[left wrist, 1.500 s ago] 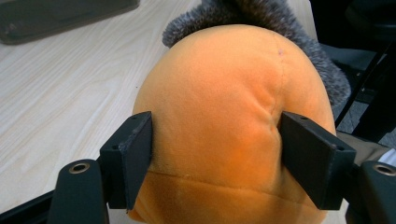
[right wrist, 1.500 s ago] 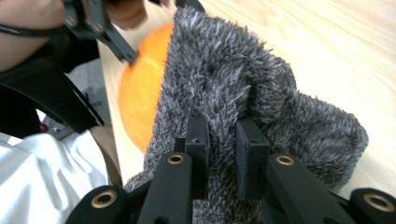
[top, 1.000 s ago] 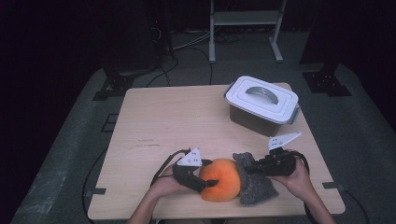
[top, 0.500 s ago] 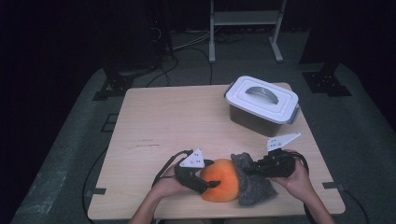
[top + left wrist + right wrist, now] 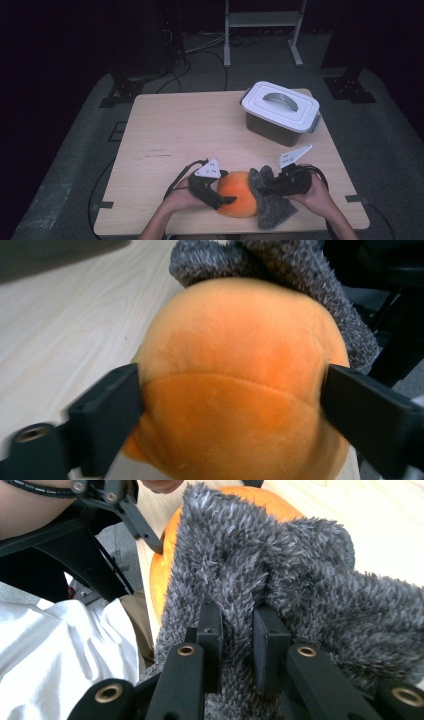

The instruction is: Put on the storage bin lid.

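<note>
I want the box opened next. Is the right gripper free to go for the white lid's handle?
Probably not yet: the right gripper is shut on the grey fuzzy cloth. The table between it and the lid handle is otherwise bare.

One orange plush ball [image 5: 239, 200], one grey fuzzy cloth [image 5: 272, 212], one lidded box [image 5: 280, 112]

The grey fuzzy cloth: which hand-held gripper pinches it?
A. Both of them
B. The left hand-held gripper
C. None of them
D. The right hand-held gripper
D: in the right gripper view the right hand-held gripper has its jaws closed on a fold of the grey fuzzy cloth, while the left hand-held gripper has its jaws at the sides of the orange plush ball.
</note>
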